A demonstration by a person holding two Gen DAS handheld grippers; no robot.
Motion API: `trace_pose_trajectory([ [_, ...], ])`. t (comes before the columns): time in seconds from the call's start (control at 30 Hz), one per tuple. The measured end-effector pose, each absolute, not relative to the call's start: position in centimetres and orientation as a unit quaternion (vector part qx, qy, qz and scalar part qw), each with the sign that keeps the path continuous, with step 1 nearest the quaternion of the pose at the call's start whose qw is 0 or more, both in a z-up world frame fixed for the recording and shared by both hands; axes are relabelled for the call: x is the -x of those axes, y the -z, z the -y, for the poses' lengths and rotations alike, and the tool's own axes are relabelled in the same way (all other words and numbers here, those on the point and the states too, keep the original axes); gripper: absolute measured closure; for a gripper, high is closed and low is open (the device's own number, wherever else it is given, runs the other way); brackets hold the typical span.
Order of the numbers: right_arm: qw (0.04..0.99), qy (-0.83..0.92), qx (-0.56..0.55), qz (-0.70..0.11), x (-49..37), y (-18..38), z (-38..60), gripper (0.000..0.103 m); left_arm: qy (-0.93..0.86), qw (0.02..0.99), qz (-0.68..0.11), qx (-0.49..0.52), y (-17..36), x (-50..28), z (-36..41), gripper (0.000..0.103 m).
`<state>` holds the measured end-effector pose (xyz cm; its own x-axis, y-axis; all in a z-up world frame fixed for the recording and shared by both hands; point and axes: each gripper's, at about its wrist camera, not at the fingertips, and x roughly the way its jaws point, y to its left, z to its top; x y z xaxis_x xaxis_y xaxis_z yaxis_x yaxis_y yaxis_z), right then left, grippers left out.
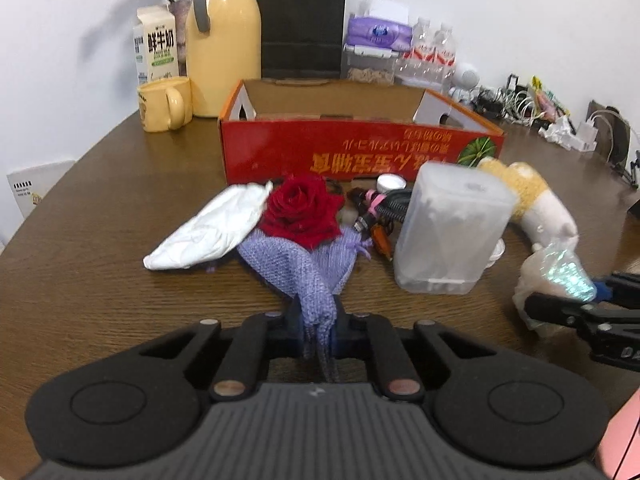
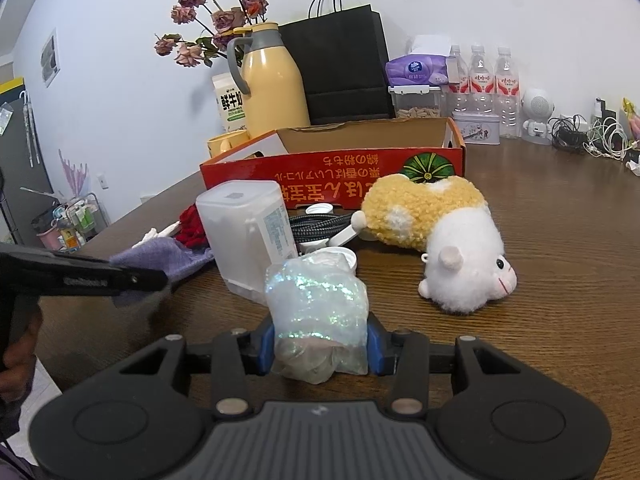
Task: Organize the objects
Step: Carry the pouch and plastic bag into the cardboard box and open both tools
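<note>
Lilac woven cloth, a small pouch (image 1: 312,280), is pinched by its near end in the left gripper (image 1: 318,324), whose jaws are clenched tight on the fabric; the rest of the pouch trails forward on the brown table (image 1: 100,240) with a red rose (image 1: 302,210) lying on its far end and a crumpled white bag (image 1: 210,228) touching it on the left. In the right wrist view we see the right gripper (image 2: 320,350) grasping a crinkled iridescent plastic packet (image 2: 318,312) between its blue pads (image 2: 266,346), the packet standing up out of the jaws. The likely destination, an open red cardboard box (image 1: 360,148), sits just behind the clutter and looks empty as far as its interior shows. A translucent plastic container (image 1: 450,228), a coiled braided cable (image 1: 394,204) and a plush toy (image 2: 444,236) lie between the grippers and the box. We judge the step in hand to be lifting the pouch clear. To do it well we would raise the cloth slowly and upward so the rose slides or tips off instead of being dragged, keep the grip near the hem so the fabric does not slip, and carry it over the box wall rather than through the cable. The packet should be held steady and well apart meanwhile, since thin film crushes easily.
</note>
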<state>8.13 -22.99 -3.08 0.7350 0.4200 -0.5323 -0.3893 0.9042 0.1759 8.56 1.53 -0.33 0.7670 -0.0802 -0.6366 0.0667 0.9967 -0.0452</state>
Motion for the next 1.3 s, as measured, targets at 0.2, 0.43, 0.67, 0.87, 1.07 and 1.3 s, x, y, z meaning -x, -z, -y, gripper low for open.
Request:
trace_pose_trajectory([
  [0.2, 0.931, -0.221, -0.025, -0.289, -7.6, 2.8, 23.0, 0.061, 0.044, 0.949, -0.311, 0.013, -1.7, -7.1, -1.8, 0.093],
  [0.43, 0.933, -0.222, -0.023, -0.282, -7.0, 2.4, 22.9, 0.061, 0.044, 0.956, -0.29, 0.011, -3.1, -5.9, -1.7, 0.093],
  [0.67, 0.939, -0.22, -0.016, -0.264, -6.7, 1.3, 22.9, 0.061, 0.05, 0.966, -0.255, 0.01, -5.2, -4.7, -1.5, 0.093],
  [0.87, 0.949, -0.219, -0.002, -0.226, -7.6, -0.9, 22.7, 0.061, 0.06, 0.974, -0.216, 0.008, -7.4, -4.8, -1.1, 0.093],
  [1.07, 0.962, -0.209, 0.009, -0.173, -10.9, -4.1, 22.3, 0.061, 0.064, 0.98, -0.186, 0.013, -9.1, -7.7, -0.4, 0.092],
  [1.3, 0.97, -0.194, 0.005, -0.146, -17.3, -7.0, 22.0, 0.061, 0.054, 0.984, -0.163, 0.035, -10.7, -13.6, -0.3, 0.092],
])
